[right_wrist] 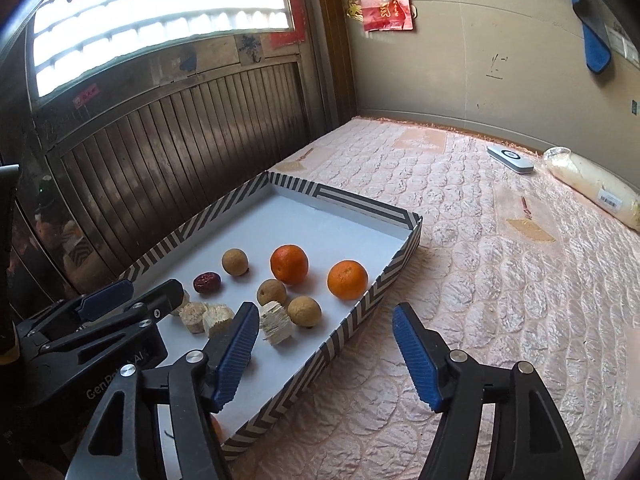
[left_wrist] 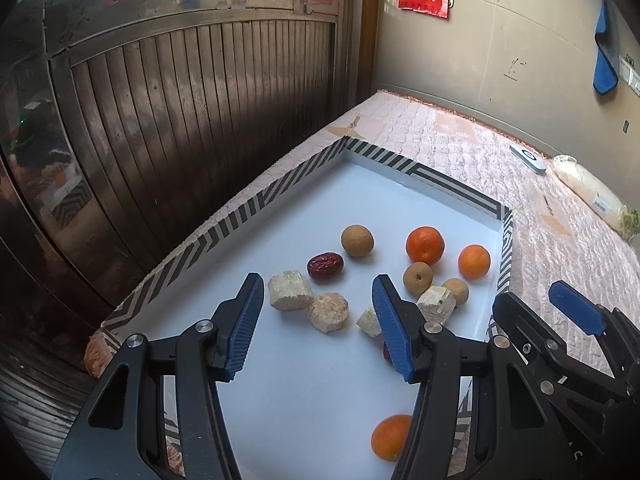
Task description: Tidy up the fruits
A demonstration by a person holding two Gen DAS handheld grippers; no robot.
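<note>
A white tray with a striped rim (left_wrist: 452,184) (right_wrist: 360,200) lies on a pink quilt. In it lie oranges (left_wrist: 425,245) (right_wrist: 347,279), a near orange (left_wrist: 390,437), brown round fruits (left_wrist: 357,240) (right_wrist: 235,261), a red date (left_wrist: 325,265) (right_wrist: 207,282) and pale cut chunks (left_wrist: 290,291) (right_wrist: 275,322). My left gripper (left_wrist: 318,328) is open and empty over the tray, just short of the chunks. My right gripper (right_wrist: 324,356) is open and empty above the tray's right rim; it also shows in the left wrist view (left_wrist: 536,312).
The pink quilt (right_wrist: 500,280) spreads right of the tray. A remote (right_wrist: 510,159) and a wrapped white roll (right_wrist: 592,186) lie at its far edge by the wall. A dark slatted metal door (left_wrist: 180,120) stands left of the tray.
</note>
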